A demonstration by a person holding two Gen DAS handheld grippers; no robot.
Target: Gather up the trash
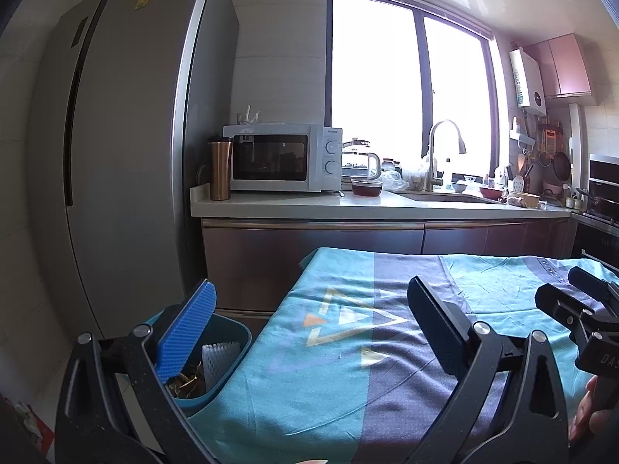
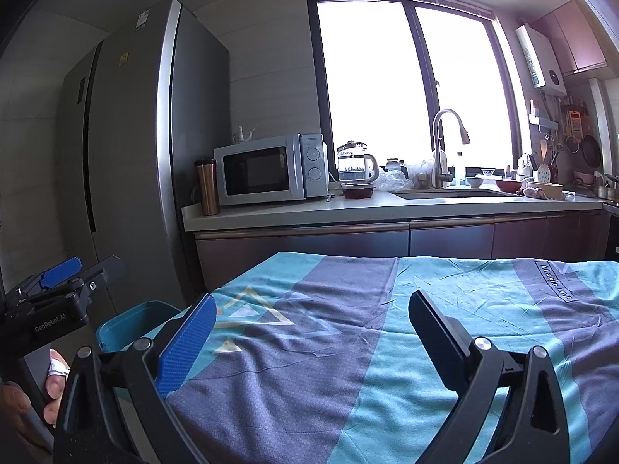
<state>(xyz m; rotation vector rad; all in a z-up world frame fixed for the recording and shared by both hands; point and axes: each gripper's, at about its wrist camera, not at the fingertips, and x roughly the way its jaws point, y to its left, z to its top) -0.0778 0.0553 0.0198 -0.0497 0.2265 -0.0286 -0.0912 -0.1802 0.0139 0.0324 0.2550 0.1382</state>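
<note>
Low in the left wrist view, the left gripper [image 1: 309, 328] stands wide and empty above the teal and grey tablecloth [image 1: 348, 379]. Lower left, the teal bin [image 1: 228, 352] beside the table holds white foam and gold wrappers. Likewise wide and empty, the right gripper [image 2: 311, 338] hangs over cloth; a microwave [image 2: 271, 170] sits upper centre.

The cloth-covered surface [image 2: 348, 348] fills the near ground. A trash bin [image 1: 228, 332] stands at its 9 o'clock edge, on the floor, with scraps [image 1: 189, 379] inside. Beyond, at 12 o'clock, a kitchen counter [image 2: 348, 205] runs under the window [image 2: 387, 77]. On it, from 10 to 2 o'clock: a tumbler [image 2: 207, 187], a microwave [image 2: 271, 170], a kettle [image 2: 354, 162], then a sink [image 2: 456, 194] with its faucet [image 2: 445, 147] behind. The fridge [image 2: 127, 154] stands at 9 o'clock of the counter.
</note>
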